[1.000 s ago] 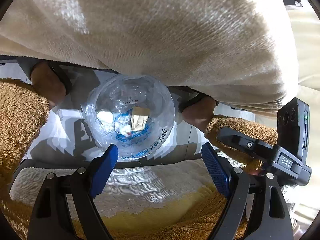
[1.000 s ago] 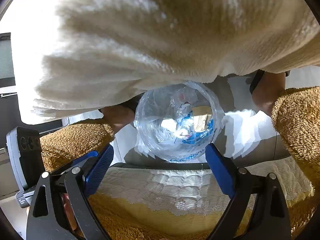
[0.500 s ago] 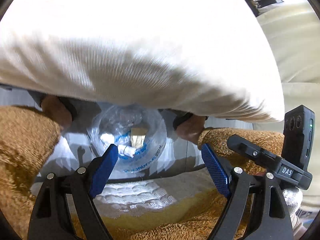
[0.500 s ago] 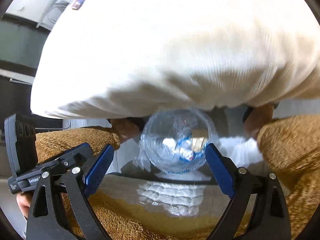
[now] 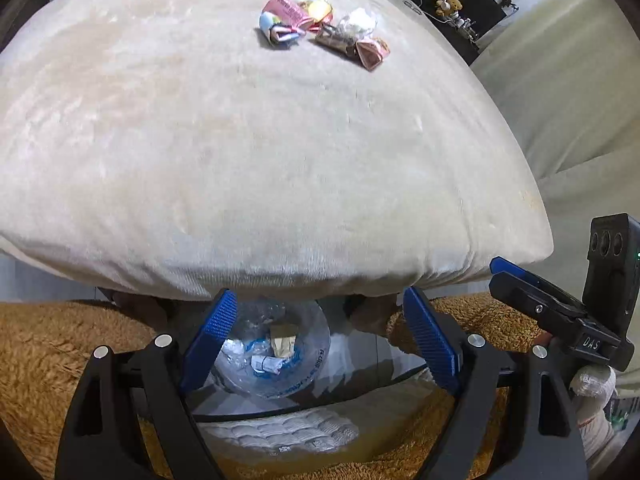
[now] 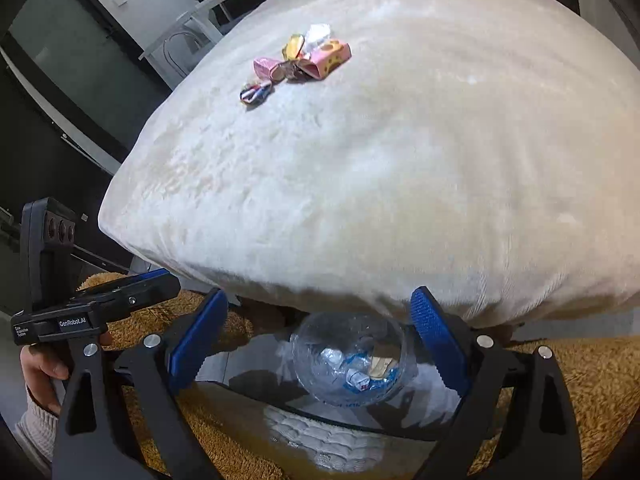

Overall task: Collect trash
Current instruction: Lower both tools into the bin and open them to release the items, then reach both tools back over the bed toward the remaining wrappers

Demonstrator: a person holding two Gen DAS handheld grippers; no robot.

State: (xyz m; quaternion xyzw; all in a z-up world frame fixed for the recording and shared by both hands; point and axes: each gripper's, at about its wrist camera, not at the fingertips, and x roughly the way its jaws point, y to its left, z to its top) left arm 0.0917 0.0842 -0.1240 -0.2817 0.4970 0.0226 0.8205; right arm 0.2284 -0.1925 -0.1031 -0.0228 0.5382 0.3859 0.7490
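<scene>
Pointing steeply downward, the left gripper (image 5: 320, 328) hangs over the person's lap, its blue pads (image 5: 212, 328) spread wide with nothing pinched between them. Seen through that gap, low on the floor, sits a clear plastic bag (image 5: 276, 352) with blue print, its mouth open and round; inside lie a tan scrap of paper and some white crumpled bits. Well above the fingers in this view, far across the cream plush bed cover (image 5: 260, 152), a small heap of trash (image 5: 324, 32) lies on top: pink wrappers, a yellow one, a crumpled clear-and-white piece, a brown one, all bunched close together. Brown fleece trousers (image 5: 52, 344) flank the bag on both sides. At the right edge the other tool shows, held by a hand in a white knit cuff.

Over to the right wrist view: the right gripper (image 6: 320, 332) tilts down the same way, jaws standing wide apart and empty. Between its pads (image 6: 438, 340) the clear bag shows again, under the overhanging edge of the cover, with white and blue scraps and a tan piece at its bottom. The trash heap lies far up the cover, left of centre, a pink box with yellow spots on its right side and a small dark striped wrapper a little apart at lower left. The left hand (image 6: 44, 364) grips its tool at the left edge.
</scene>
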